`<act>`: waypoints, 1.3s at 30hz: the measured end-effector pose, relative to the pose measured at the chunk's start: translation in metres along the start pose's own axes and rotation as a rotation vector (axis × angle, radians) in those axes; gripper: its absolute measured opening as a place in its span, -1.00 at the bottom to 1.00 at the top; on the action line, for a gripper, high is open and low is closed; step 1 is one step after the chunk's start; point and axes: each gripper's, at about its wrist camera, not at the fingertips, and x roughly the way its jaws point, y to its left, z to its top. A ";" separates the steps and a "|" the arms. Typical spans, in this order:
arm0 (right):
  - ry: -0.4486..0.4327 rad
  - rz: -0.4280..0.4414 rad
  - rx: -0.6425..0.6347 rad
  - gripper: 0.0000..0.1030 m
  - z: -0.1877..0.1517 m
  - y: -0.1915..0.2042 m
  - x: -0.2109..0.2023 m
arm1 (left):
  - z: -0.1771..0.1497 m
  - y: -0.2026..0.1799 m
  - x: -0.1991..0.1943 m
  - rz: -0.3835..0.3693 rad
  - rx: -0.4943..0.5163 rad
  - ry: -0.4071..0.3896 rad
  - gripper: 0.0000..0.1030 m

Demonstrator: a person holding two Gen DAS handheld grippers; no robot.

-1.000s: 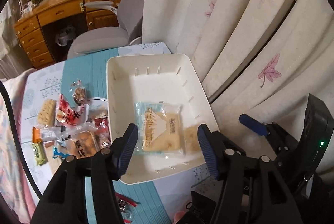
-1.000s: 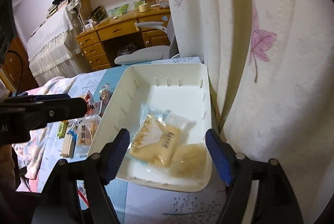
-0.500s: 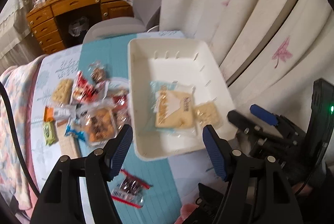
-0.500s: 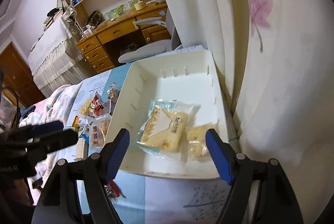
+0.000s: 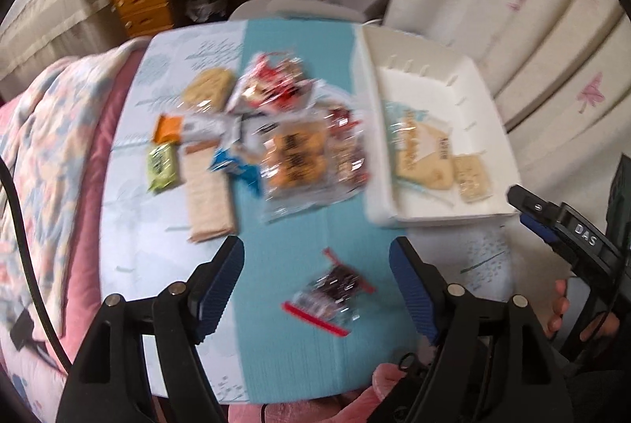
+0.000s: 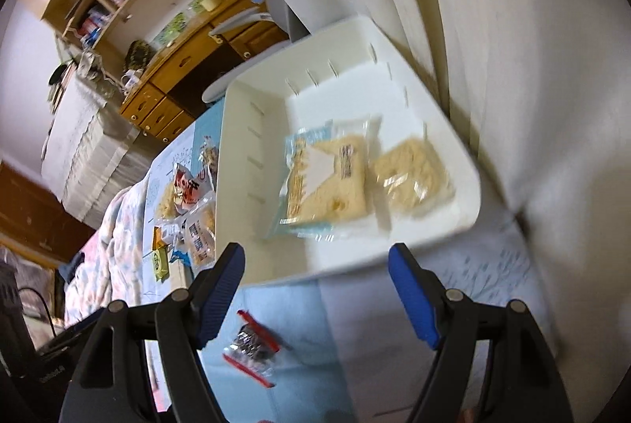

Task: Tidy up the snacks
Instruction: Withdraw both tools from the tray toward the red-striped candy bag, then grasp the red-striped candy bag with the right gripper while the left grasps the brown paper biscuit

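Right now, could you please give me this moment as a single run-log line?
left gripper: jaws empty, just been opening, above red-edged packet | right gripper: jaws open, empty | white bin: two snacks inside | snack pile: on table

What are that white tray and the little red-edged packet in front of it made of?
The tray looks like moulded plastic with a smooth matte finish: uniform white, rounded corners, slots in its walls. The packet seems to be clear glossy film with red sealed ends; it glints and shows dark contents, though blur hides the details.
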 end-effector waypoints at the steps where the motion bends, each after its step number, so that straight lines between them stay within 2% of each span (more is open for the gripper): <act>1: 0.003 0.001 0.014 0.47 -0.002 0.001 0.001 | -0.001 0.008 0.000 0.004 -0.005 0.012 0.45; 6: 0.008 -0.009 0.103 0.47 -0.026 0.013 0.008 | -0.003 0.046 -0.002 0.005 -0.005 0.050 0.46; 8: 0.008 -0.017 0.140 0.47 -0.039 0.018 0.011 | -0.002 0.061 -0.002 0.001 0.007 0.068 0.61; 10: 0.006 -0.029 0.172 0.47 -0.049 0.024 0.014 | 0.000 0.074 -0.001 -0.010 0.026 0.084 0.67; 22: -0.008 -0.092 0.319 0.47 -0.111 0.059 0.038 | 0.008 0.126 0.026 -0.045 0.152 0.237 0.67; 30: 0.005 -0.161 0.372 0.47 -0.141 0.069 0.051 | 0.017 0.139 0.055 -0.085 0.161 0.326 0.68; 39: 0.033 -0.207 0.299 0.47 -0.157 0.078 0.071 | 0.031 0.127 0.094 -0.079 0.122 0.328 0.68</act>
